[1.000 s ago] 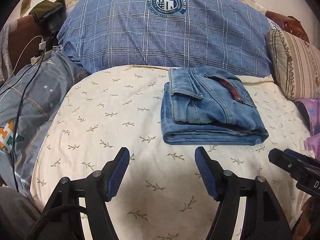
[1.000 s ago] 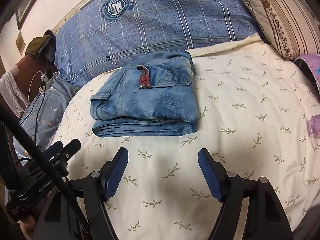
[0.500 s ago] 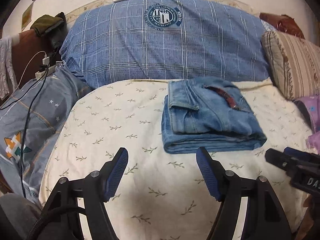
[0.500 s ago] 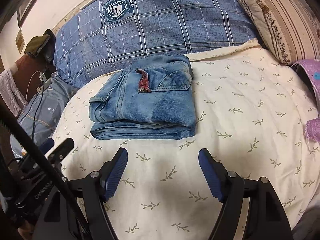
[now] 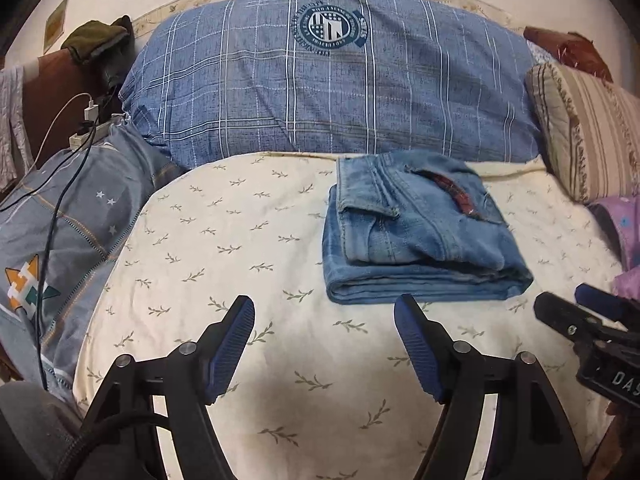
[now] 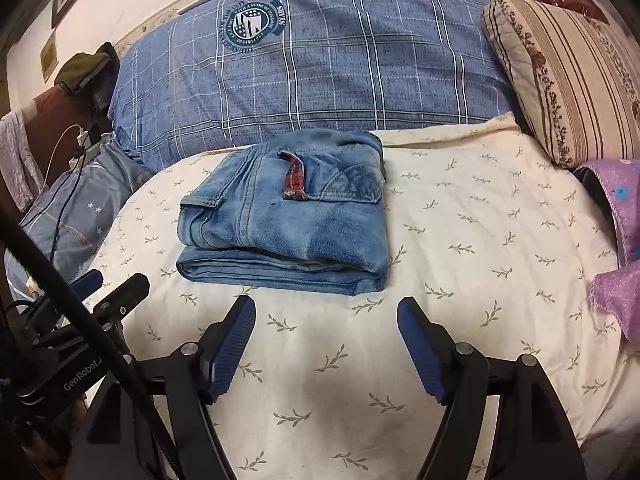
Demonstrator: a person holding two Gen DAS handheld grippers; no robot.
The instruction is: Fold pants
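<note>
Blue denim pants lie folded into a compact rectangle on the cream leaf-print sheet, near the big blue plaid pillow. They also show in the right wrist view, with a red plaid lining at a pocket. My left gripper is open and empty, a short way in front of the pants and to their left. My right gripper is open and empty, just in front of the folded edge. Each gripper shows at the edge of the other's view, the right one and the left one.
A large blue plaid pillow lies behind the pants. A striped beige pillow and purple cloth are on the right. A grey-blue quilt with charger cables lies on the left.
Both grippers have drawn back and lifted a little from the folded pants, staying open. The pants have not moved.
</note>
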